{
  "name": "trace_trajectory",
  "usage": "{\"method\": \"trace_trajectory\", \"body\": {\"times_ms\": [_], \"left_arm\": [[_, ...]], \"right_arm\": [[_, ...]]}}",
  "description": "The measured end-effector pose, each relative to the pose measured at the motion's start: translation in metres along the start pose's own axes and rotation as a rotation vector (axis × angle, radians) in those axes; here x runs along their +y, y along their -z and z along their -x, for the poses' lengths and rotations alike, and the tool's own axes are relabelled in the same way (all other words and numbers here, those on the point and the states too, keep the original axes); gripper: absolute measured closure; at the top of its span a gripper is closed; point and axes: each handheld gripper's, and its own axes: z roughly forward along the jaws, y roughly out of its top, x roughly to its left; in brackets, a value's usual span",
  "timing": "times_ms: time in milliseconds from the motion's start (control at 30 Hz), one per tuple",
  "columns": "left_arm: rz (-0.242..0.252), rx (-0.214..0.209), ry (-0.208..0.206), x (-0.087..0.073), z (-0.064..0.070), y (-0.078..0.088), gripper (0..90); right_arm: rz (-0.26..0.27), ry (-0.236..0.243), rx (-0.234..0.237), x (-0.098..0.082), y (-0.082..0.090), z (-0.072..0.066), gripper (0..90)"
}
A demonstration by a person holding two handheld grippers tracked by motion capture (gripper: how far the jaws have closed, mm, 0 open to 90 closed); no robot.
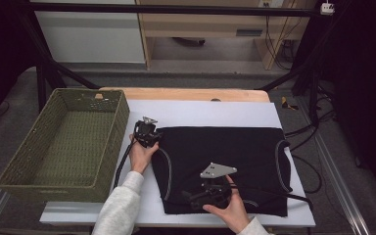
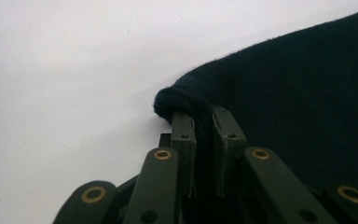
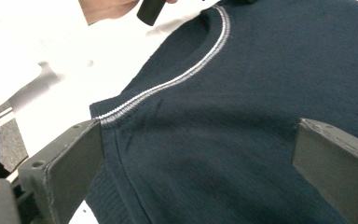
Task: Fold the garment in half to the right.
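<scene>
left gripper (image 2: 204, 140): clamped on rolled corner of navy sweater (image 1: 225, 161)
right gripper (image 3: 196, 168): jaws wide over sweater's near edge
wicker basket (image 1: 14, 169): beside sheet, nothing inside

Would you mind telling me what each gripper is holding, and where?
The left gripper pinches the dark garment at its rolled corner edge. The right gripper is open over the fabric, holding nothing.

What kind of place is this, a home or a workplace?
Probably a lab or recording workspace, not a home. A black metal frame surrounds the table, loose cables hang behind it, and the dark garment lies on a white sheet beside a woven basket.
</scene>
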Motion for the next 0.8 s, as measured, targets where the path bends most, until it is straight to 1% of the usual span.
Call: {"method": "trace_trajectory", "body": {"times_ms": [33,67,100,167,233,300,367,400,433,467,533,600,667,700,733,767,800], "left_arm": [[0.0,-0.001,-0.007,0.0,0.0,0.0,80.7],[0.0,-0.003,-0.012,0.0,0.0,0.0,80.7],[0.0,-0.004,-0.012,0.0,0.0,0.0,80.8],[0.0,-0.005,-0.01,0.0,0.0,0.0,80.8],[0.001,-0.005,-0.012,0.0,0.0,0.0,80.8],[0.002,-0.003,-0.018,0.0,0.0,0.0,80.8],[0.003,-0.007,-0.019,0.0,-0.001,0.0,80.8],[0.003,-0.011,-0.019,0.0,-0.001,0.0,80.8],[0.003,-0.015,-0.019,0.0,-0.002,0.0,80.8],[0.004,-0.018,-0.019,0.0,-0.002,0.0,80.8],[0.004,-0.015,-0.023,0.0,-0.002,0.0,80.8],[0.003,-0.01,-0.028,0.0,-0.001,0.0,80.8],[0.004,-0.01,-0.027,0.0,-0.001,0.0,80.8],[0.004,-0.011,-0.026,0.0,-0.001,0.0,80.8],[0.004,-0.011,-0.026,0.0,-0.001,0.0,80.8],[0.004,-0.011,-0.026,0.0,-0.001,0.0,80.8],[0.004,-0.012,-0.025,0.0,-0.001,0.0,80.8]], "right_arm": [[0.001,-0.005,0.008,0.001,-0.002,-0.002,3.7],[-0.008,0.0,0.005,0.001,-0.005,-0.005,3.7],[-0.017,0.017,-0.001,0.002,-0.009,-0.008,3.7],[-0.021,0.015,0.004,0.003,-0.014,-0.013,4.0],[-0.033,0.023,0.001,0.004,-0.02,-0.018,4.4],[-0.039,0.015,0.008,0.005,-0.026,-0.022,4.7],[-0.053,0.035,-0.005,0.005,-0.032,-0.027,4.9],[-0.05,0.035,0.003,0.005,-0.034,-0.029,5.3],[-0.059,0.026,0.007,0.005,-0.036,-0.031,5.3],[-0.067,0.031,-0.006,0.005,-0.038,-0.033,5.4],[-0.077,0.043,-0.009,0.006,-0.043,-0.037,5.5],[-0.077,0.042,0.005,0.006,-0.047,-0.042,6.1],[-0.102,0.064,0.0,0.006,-0.051,-0.047,6.3],[-0.108,0.067,0.001,0.006,-0.053,-0.049,7.1],[-0.101,0.058,0.012,0.006,-0.054,-0.05,9.1],[-0.11,0.057,0.013,0.006,-0.056,-0.052,10.4],[-0.12,0.068,0.008,0.007,-0.058,-0.053,10.8]]}}
